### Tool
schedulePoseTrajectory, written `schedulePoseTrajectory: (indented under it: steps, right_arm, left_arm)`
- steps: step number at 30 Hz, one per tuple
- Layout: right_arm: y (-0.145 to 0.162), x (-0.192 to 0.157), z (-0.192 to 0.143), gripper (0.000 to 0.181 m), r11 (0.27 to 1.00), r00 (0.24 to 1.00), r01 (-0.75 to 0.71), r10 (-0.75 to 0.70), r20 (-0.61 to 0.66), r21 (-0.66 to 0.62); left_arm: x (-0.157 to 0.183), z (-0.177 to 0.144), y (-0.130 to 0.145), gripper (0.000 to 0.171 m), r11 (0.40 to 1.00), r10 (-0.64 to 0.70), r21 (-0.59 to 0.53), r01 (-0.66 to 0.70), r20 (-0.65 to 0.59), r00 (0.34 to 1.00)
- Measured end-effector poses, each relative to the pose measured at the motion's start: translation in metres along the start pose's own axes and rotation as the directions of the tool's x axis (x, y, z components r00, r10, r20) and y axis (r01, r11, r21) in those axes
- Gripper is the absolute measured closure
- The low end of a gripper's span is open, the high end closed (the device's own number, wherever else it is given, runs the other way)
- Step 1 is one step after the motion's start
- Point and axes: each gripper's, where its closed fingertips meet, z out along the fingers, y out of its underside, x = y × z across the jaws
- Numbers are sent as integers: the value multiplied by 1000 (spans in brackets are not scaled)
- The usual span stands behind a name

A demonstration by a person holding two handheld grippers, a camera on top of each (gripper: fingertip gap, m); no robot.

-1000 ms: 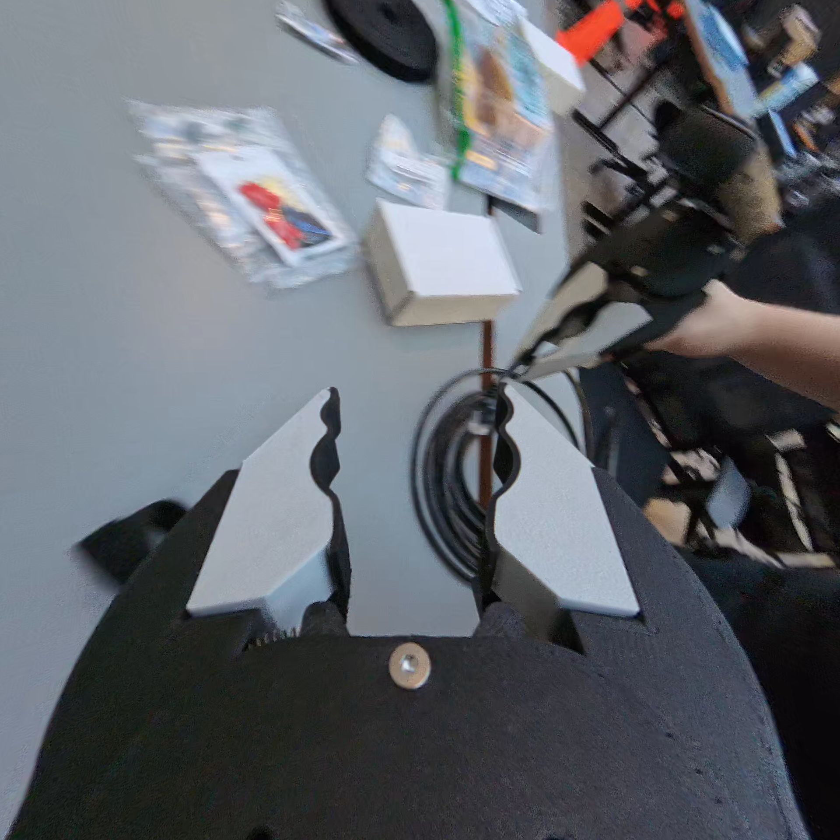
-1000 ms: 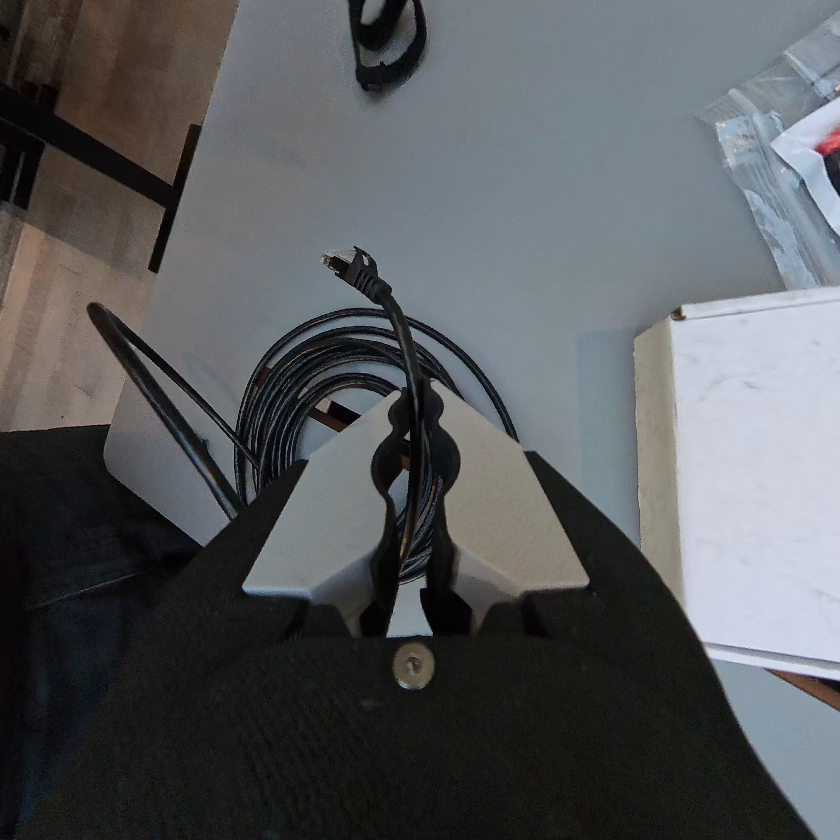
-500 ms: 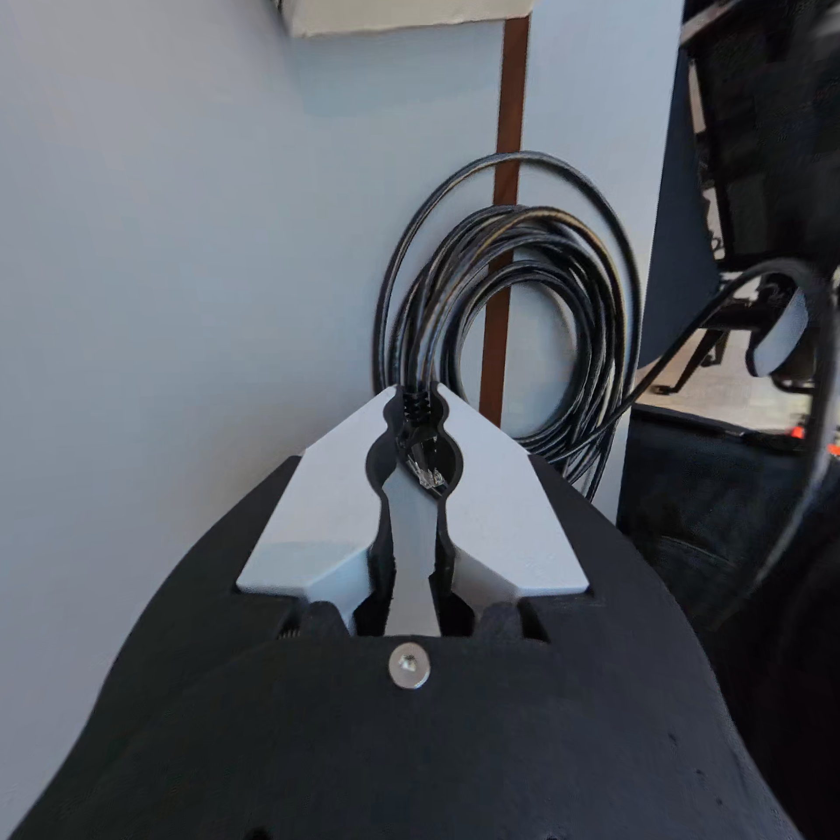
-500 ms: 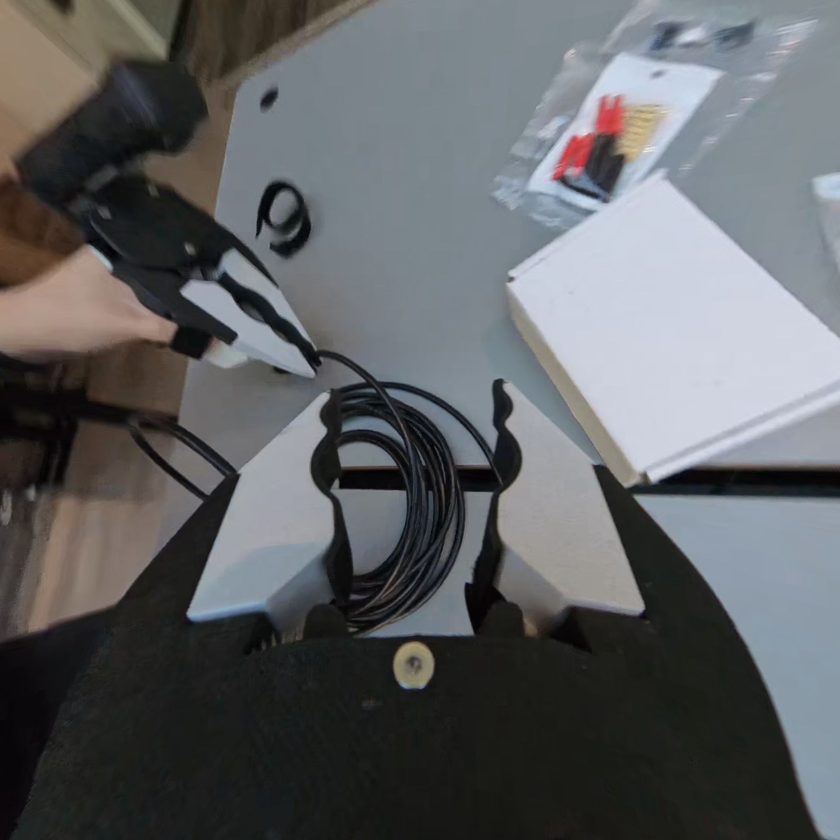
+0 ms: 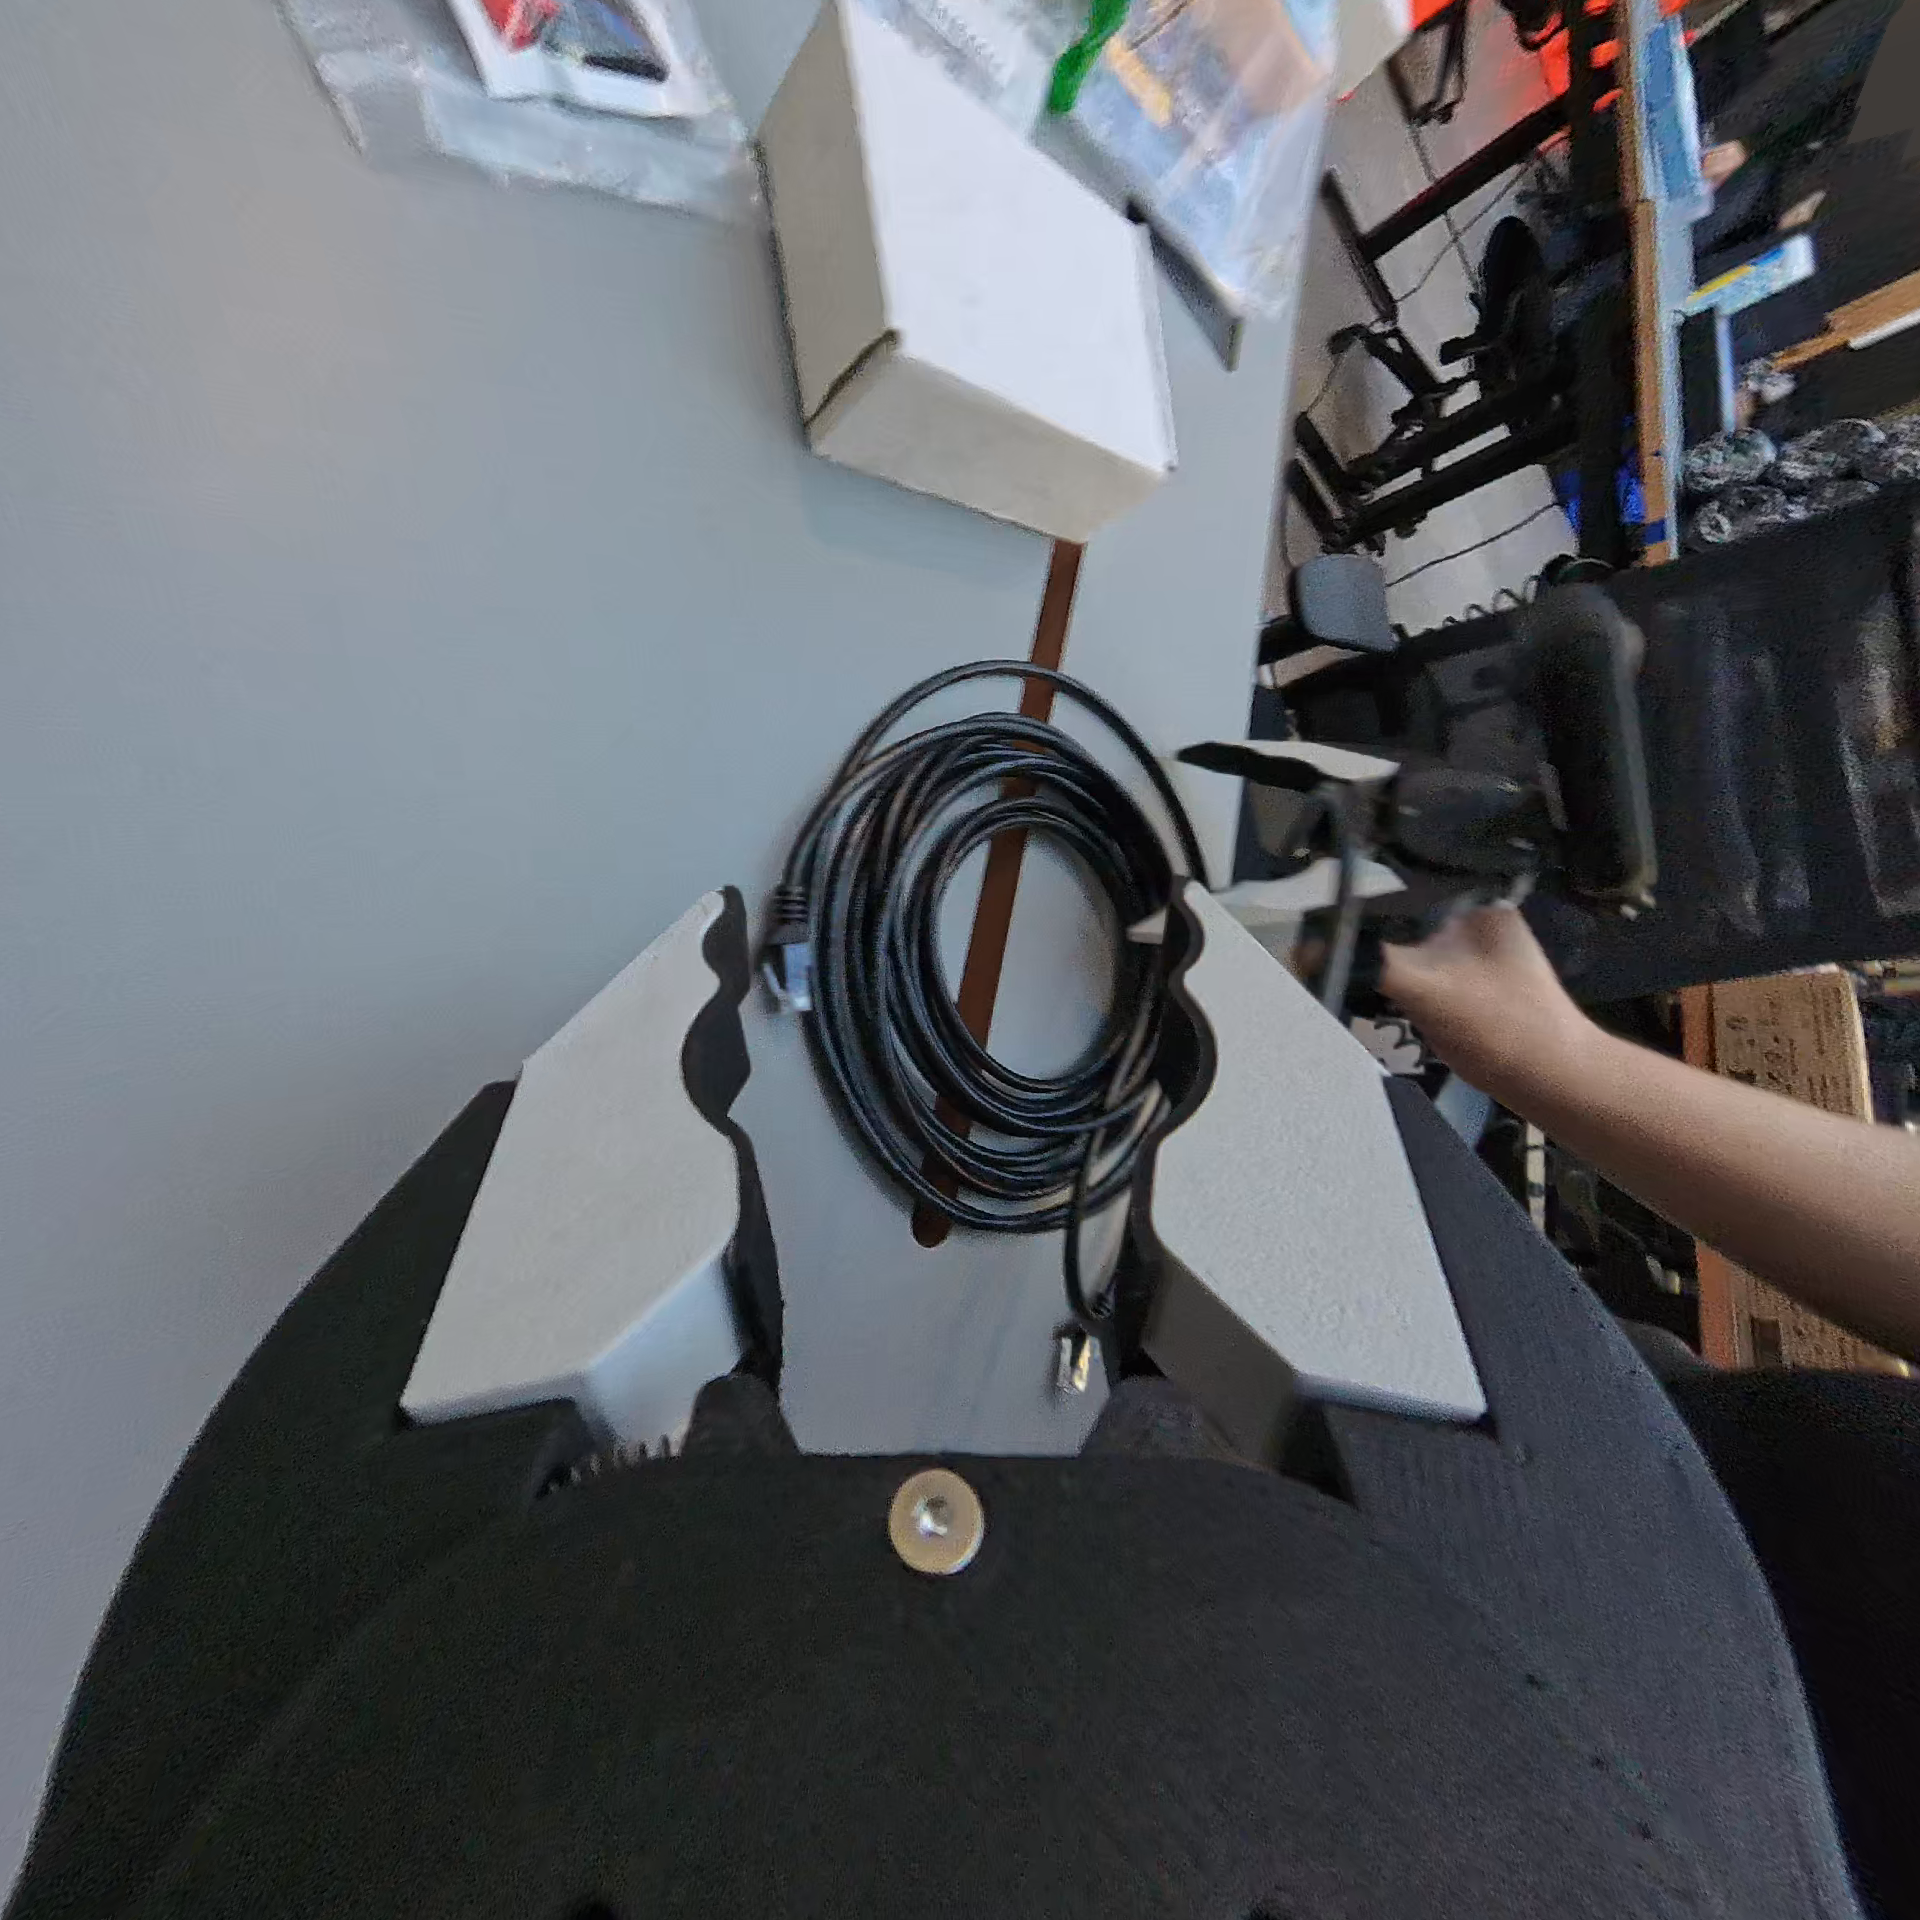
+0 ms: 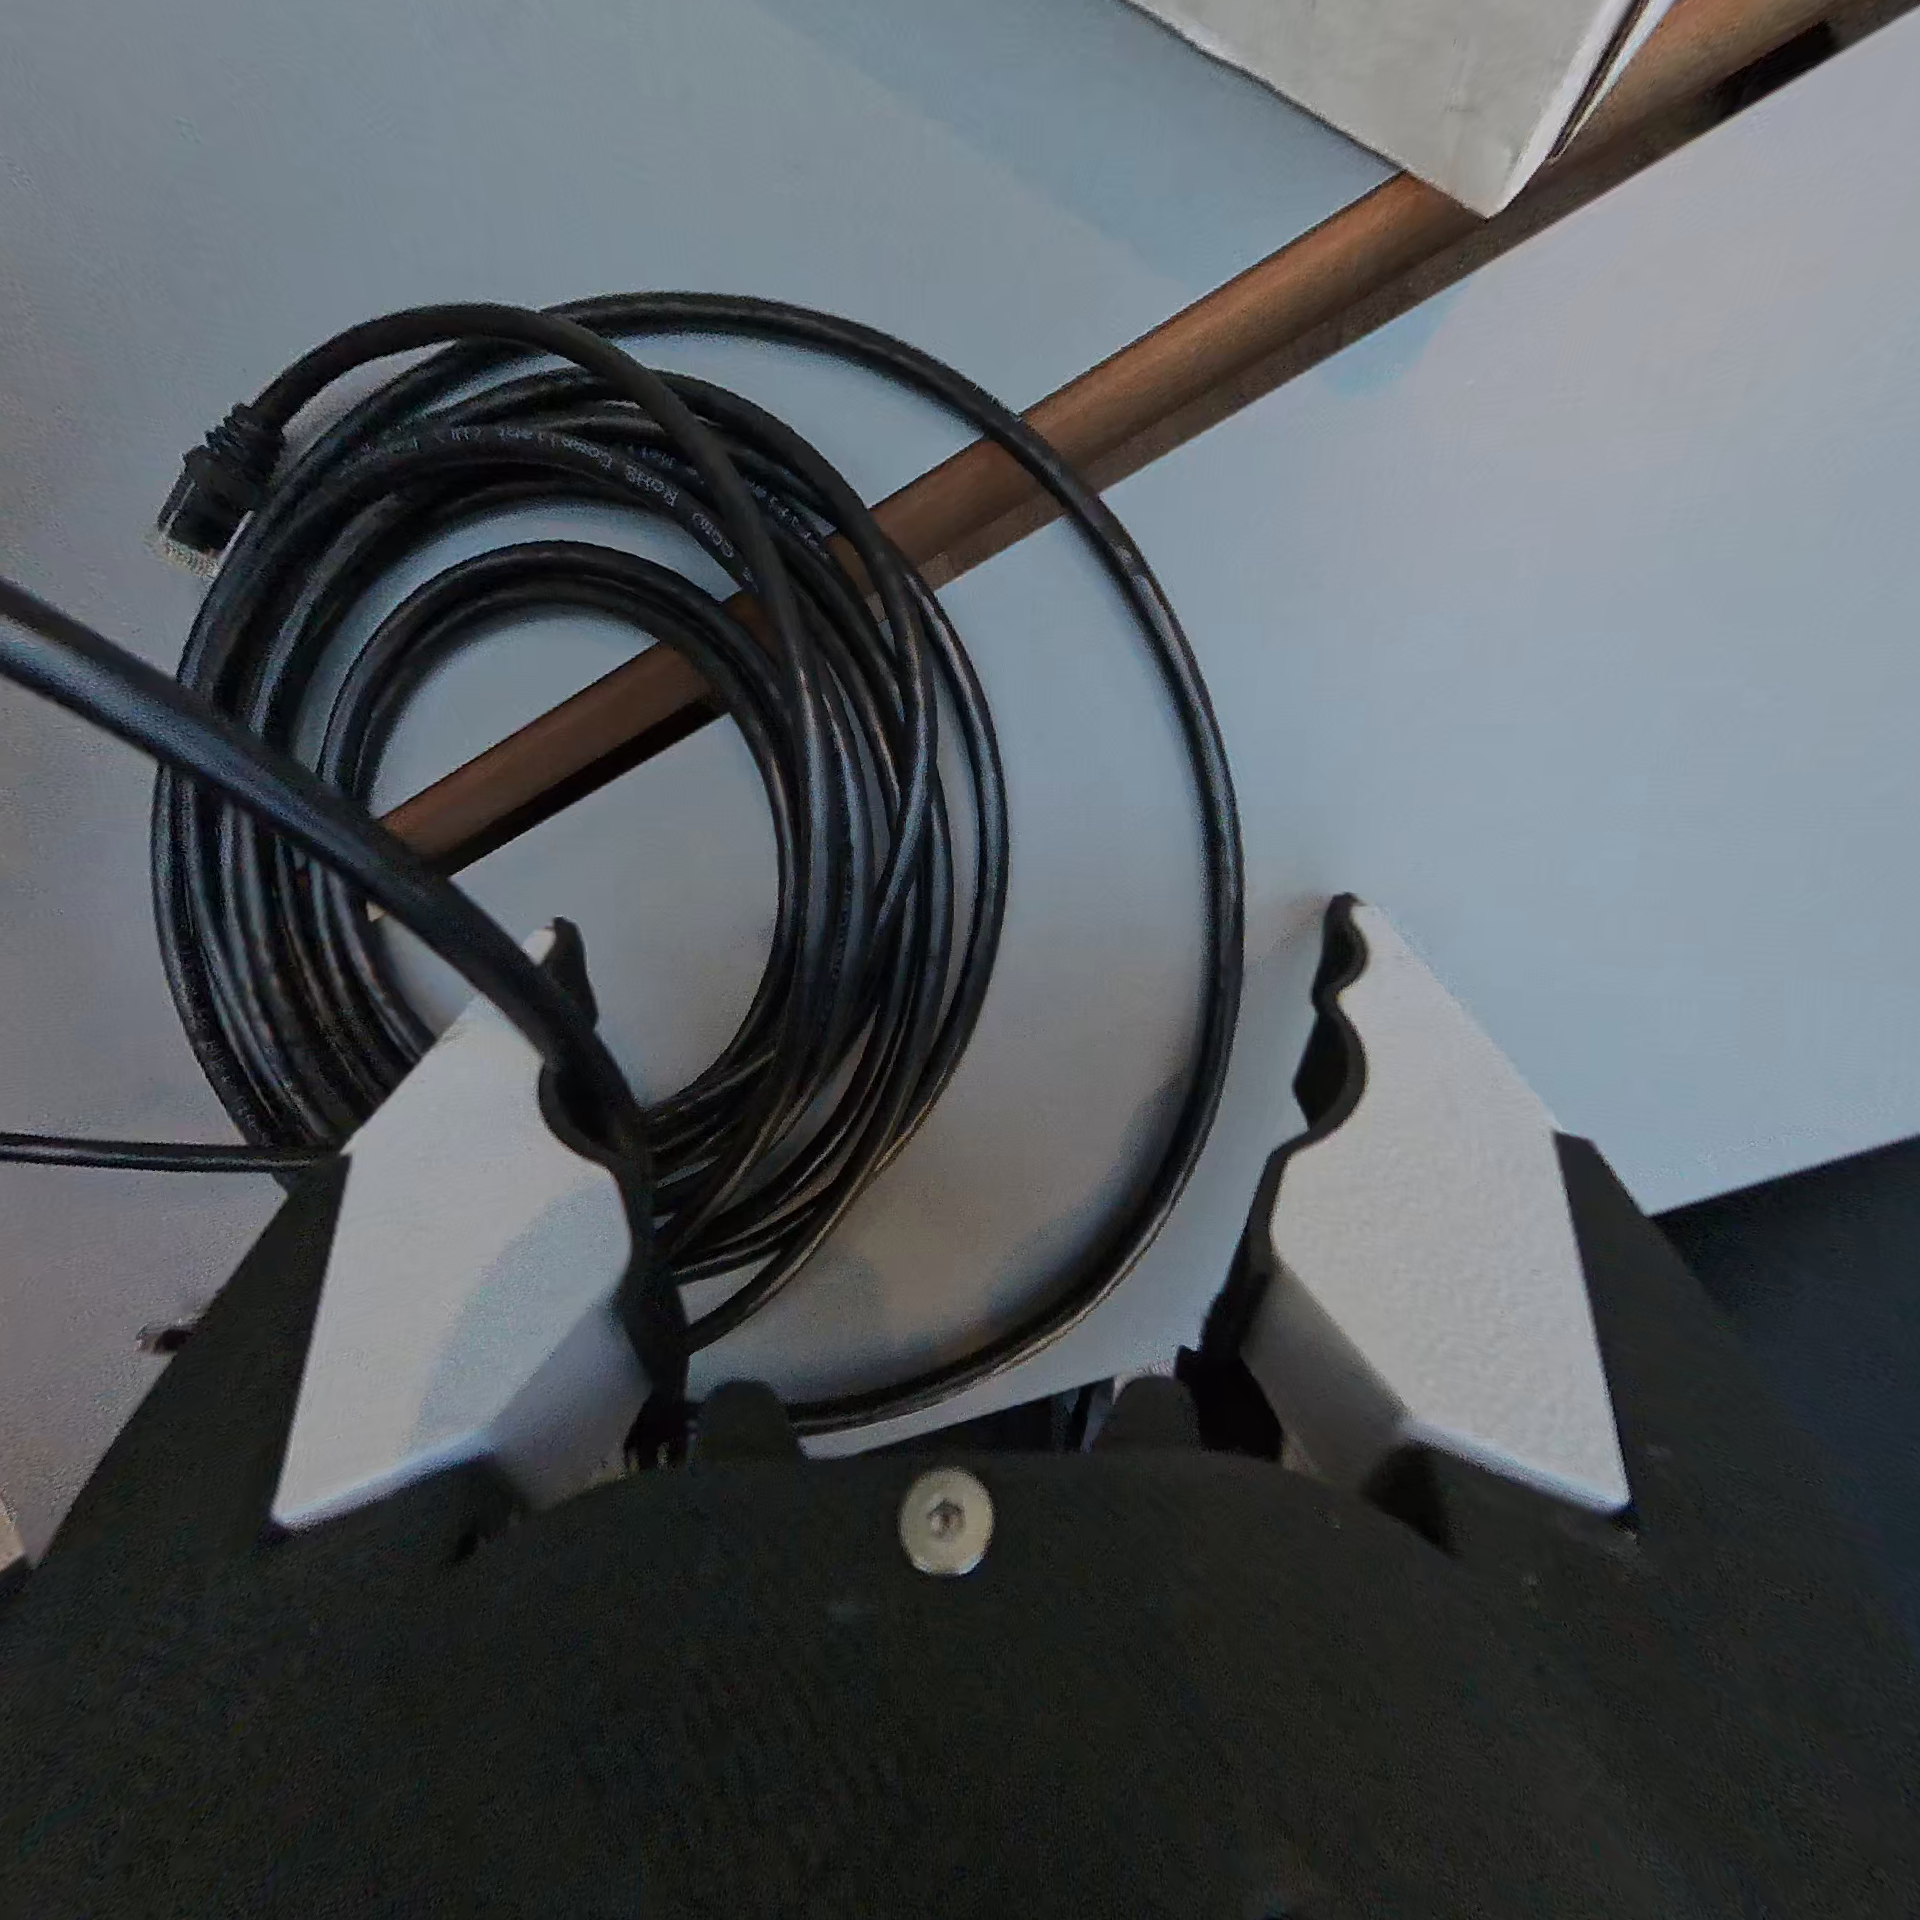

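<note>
Both grippers are spread and grip nothing. Left gripper [image 5: 961,914] hangs over the cable [image 5: 935,997], a black coil lying flat on the grey table [image 5: 364,623] across the brown gap [image 5: 1049,623] between two tabletops; the coil shows between its two fingers [image 5: 623,1143]. Seen from this gripper, the coil is an oval with its long axis running away from the camera, toward the white box [image 5: 977,281] that sits beyond it on the table. One plug [image 5: 788,961] lies at the coil's left edge, its clear tip pointing back toward the camera; the second plug [image 5: 1073,1361] lies at the near end of a loose tail on the coil's right side, also tip toward the camera. Right gripper [image 5: 1236,821] shows at the coil's right, held by a hand [image 5: 1455,977], its fingers apart beside the coil's outer loop. In its own view the right gripper [image 6: 956,914] frames the coil's near edge, and a separate thick black lead [image 6: 312,810] crosses over its left finger [image 6: 457,1226]; a plug [image 6: 213,478] sits at the coil's far left. Plastic packets [image 5: 540,94] lie beyond the box. Half a second ago the left gripper was pinched shut on a plug; now it is spread and both plugs lie on the table. The right gripper was spread then too, and stands closer to the coil now.
</note>
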Motion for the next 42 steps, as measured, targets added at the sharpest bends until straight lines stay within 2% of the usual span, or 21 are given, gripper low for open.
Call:
schedulePoseTrajectory:
  steps: [2,4,5,7,8,9,10,13,15,18,20,22,24,25,27,30,32,34,36,38,42]
  right_arm:
    - [-7,-1,1,63,1000,1000,0,0,27,-6]
    - [-17,-7,-5,89,999,996,18,-20,83,27]
    - [-19,-5,-6,94,999,996,35,-37,76,25]
    - [-14,3,-5,98,997,996,73,-73,52,-13]
    - [-12,6,-3,100,996,996,81,-79,48,-32]
    - [-12,7,-2,105,996,995,81,-79,64,-38]
    - [-14,7,-2,117,995,993,88,-84,85,-39]
    - [-25,5,-14,167,993,981,106,-96,168,-49]
    - [-38,0,-35,180,995,967,70,-51,252,-69]
    - [-69,-15,-81,178,997,918,-8,39,396,-79]
    - [-87,-21,-106,176,998,898,17,11,440,-60]
    - [-101,-30,-123,176,998,875,50,-30,483,-29]
    - [-109,-34,-123,173,999,865,54,-48,500,3]
    - [-107,-33,-115,169,998,866,59,-50,498,-2]
    - [-93,-31,-90,146,998,860,42,-7,510,-56]
    - [-67,-19,-64,140,992,833,-56,111,542,-116]
    - [-54,3,-60,142,979,826,-183,204,526,-92]
    - [-34,16,-62,168,947,790,-310,307,531,-85]
    - [-2,11,-58,175,929,768,-337,364,527,-152]
    - [21,-10,-59,174,935,766,-303,355,536,-187]
    - [14,-30,-62,161,978,881,-207,185,436,3]
  left_arm:
    - [34,-12,4,96,999,38,-3,-38,-112,993]
    - [69,-10,22,98,997,31,-66,-48,-241,970]
    - [73,-3,36,99,992,35,-112,-63,-232,972]
    - [60,19,64,106,977,72,-193,-94,-117,990]
    - [54,32,76,119,971,62,-225,-79,-84,995]
    - [52,44,86,155,966,31,-255,-52,-85,996]
    - [53,54,91,171,964,-18,-265,-13,-113,993]
    - [61,59,76,171,944,-258,-264,197,-219,941]
    - [80,39,49,171,936,-325,-234,263,-289,900]
    - [109,0,31,171,954,-216,-260,147,-264,940]
    - [123,-19,27,171,955,-145,-286,75,-231,962]
    - [127,-27,21,171,956,-139,-285,72,-220,966]
    - [117,-23,17,171,958,-158,-269,100,-203,966]
    - [108,-15,19,171,956,-175,-266,123,-184,967]
    - [81,9,34,171,939,-218,-298,174,-120,969]
    - [50,52,73,171,881,-361,-356,312,-77,929]
    - [39,69,93,171,848,-446,-349,399,-60,893]
    - [33,75,102,171,832,-500,-303,464,-48,865]
    - [35,76,109,171,812,-547,-279,512,-59,835]
    - [32,75,114,171,790,-590,-247,562,-54,806]
    - [21,76,116,171,784,-609,-173,596,-29,793]
